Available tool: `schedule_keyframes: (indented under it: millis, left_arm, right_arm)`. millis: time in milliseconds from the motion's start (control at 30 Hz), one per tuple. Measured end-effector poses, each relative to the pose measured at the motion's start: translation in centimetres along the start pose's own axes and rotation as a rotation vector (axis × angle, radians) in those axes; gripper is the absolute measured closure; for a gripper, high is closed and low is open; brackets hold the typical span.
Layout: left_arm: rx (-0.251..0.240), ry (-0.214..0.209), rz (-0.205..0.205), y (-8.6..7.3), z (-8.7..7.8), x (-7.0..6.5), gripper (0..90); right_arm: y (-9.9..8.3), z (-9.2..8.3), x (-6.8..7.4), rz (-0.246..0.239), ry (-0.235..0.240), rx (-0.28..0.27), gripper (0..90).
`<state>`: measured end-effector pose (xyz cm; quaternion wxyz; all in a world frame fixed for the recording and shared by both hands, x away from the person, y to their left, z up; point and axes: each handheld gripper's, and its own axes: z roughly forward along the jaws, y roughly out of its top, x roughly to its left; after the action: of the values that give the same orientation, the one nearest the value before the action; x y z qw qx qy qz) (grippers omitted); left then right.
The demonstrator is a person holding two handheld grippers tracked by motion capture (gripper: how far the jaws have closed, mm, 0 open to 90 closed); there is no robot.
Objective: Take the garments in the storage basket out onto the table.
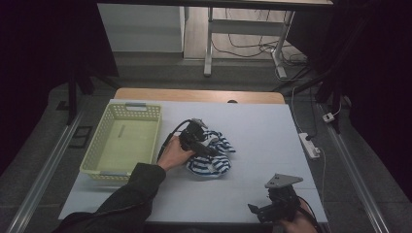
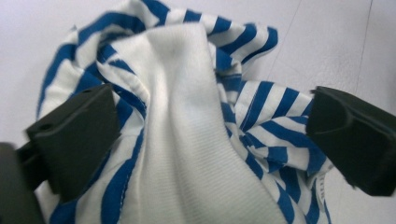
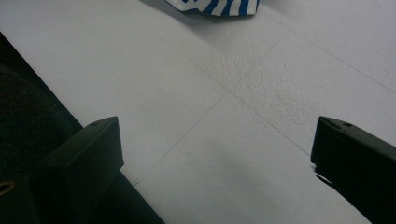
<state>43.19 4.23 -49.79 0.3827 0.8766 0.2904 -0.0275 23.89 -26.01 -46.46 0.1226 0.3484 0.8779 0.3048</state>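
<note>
Striped cloth (image 2: pixel 196 140): we see it crumpled on counter (image 1: pixel 262 131), left gripper (image 2: pixel 210 140) jaws wide astride, unclamped; right gripper (image 3: pixel 215 163) wide, empty; basket (image 1: pixel 92 160) unfilled, transfer pending.

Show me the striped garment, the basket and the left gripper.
striped garment (image 1: pixel 214 164): high view, on its blue-and-white folds near the table's middle.
basket (image 1: pixel 104 131): high view, on its pale green left wall.
left gripper (image 2: pixel 212 126): left gripper view, midway between its open jaw tips, over the cloth.
</note>
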Motion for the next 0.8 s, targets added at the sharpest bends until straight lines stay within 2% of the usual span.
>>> schedule_keyframes:
  millis: [133,267,367,567,800]
  left_arm:
    - [-0.040,0.009,0.029,0.2,-0.7,-0.2,0.0]
    - [-0.074,-0.016,0.033,0.3,-1.4,-0.4,0.0]
    - [-0.077,-0.030,0.041,0.3,-1.7,-0.6,0.0]
    - [-0.081,-0.026,0.062,0.2,-2.6,-1.0,0.0]
    - [-0.122,-0.045,0.077,0.0,-4.0,-1.8,0.0]
  right_arm:
    - [0.0,0.0,0.0,0.000,0.001,-0.001,1.9]
    - [0.0,0.0,0.0,-0.002,-0.001,-0.001,1.9]
    - [0.0,0.0,0.0,-0.001,0.000,-0.001,1.9]
    - [0.0,0.0,0.0,0.002,-0.001,0.000,1.9]
    - [0.0,0.0,0.0,0.007,-0.005,-0.004,1.9]
